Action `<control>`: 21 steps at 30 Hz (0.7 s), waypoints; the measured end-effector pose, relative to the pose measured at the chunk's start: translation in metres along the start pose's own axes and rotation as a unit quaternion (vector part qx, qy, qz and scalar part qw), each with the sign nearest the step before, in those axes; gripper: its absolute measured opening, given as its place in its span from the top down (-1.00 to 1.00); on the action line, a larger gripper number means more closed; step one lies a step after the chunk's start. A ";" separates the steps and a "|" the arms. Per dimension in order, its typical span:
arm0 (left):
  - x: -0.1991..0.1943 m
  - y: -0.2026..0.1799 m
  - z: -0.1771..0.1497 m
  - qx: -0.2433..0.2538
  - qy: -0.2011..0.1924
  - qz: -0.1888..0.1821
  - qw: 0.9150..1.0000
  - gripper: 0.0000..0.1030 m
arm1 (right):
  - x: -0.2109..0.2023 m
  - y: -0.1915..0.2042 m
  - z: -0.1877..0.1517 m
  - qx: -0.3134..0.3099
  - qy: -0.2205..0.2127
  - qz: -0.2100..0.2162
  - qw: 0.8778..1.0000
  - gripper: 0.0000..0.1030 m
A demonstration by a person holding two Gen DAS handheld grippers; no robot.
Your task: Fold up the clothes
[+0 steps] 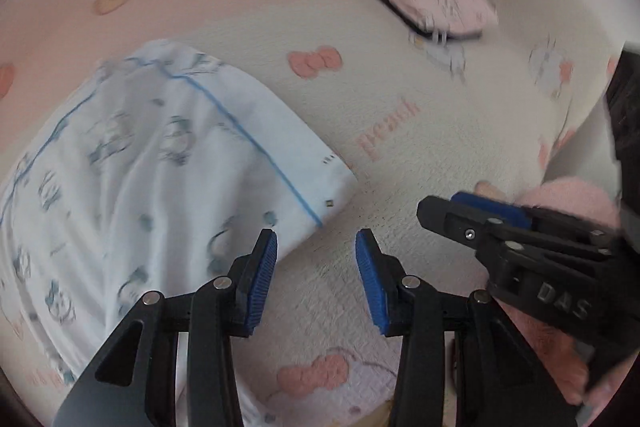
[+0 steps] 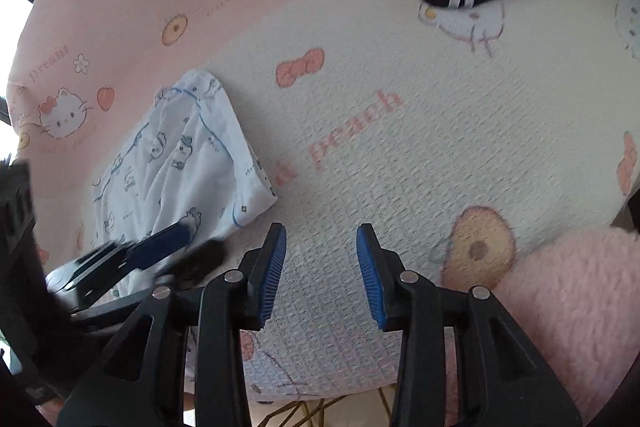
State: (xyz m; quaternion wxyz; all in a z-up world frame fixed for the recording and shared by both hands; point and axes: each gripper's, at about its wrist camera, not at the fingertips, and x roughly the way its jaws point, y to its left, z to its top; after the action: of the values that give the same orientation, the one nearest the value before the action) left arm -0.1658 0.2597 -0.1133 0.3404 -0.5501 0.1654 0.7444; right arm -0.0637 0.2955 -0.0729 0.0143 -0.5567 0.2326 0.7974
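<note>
With its fold apparently finished, the white printed garment [image 2: 176,163] lies flat at left on the cartoon-print bedspread [image 2: 400,147], while left gripper [image 1: 316,267] and right gripper [image 2: 321,267] hover open-jawed, empty.

A pink and cream textured bedspread printed with cartoon cats, bows and pink lettering [image 2: 360,155] is covering the bed, while bright daylight is coming in at the window [image 2: 12,1] on the left.

Right claw [image 2: 321,259] gapes empty beside folded white garment [image 2: 180,163].
</note>
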 end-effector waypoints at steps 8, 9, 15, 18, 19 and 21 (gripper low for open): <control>0.022 0.003 0.006 0.016 -0.001 0.027 1.000 0.79 | -0.001 -0.007 0.010 0.000 0.002 0.009 1.000 0.25; 0.022 0.007 0.007 0.009 -0.003 0.023 1.000 0.84 | -0.001 -0.008 0.010 0.002 0.004 0.009 1.000 0.25; -0.044 0.054 -0.014 -0.066 -0.070 -0.014 0.995 0.88 | -0.004 0.005 0.017 -0.022 0.014 0.037 0.999 0.25; -0.090 0.111 -0.033 -0.136 -0.112 -0.027 0.984 0.88 | 0.003 0.040 0.033 -0.081 0.031 0.049 0.995 0.25; -0.101 0.133 -0.039 -0.156 -0.119 -0.023 0.980 0.88 | 0.005 0.053 0.041 -0.101 0.033 0.052 0.993 0.25; -0.121 0.177 -0.051 -0.193 -0.131 -0.013 0.972 0.88 | 0.013 0.086 0.059 -0.140 0.033 0.056 0.988 0.25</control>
State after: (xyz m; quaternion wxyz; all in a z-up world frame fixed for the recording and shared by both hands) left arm -0.2324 0.0623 -0.0410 0.2563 -0.5047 -0.0345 0.8236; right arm -0.1447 0.2391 -0.0377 -0.1161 -0.5650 0.1497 0.8030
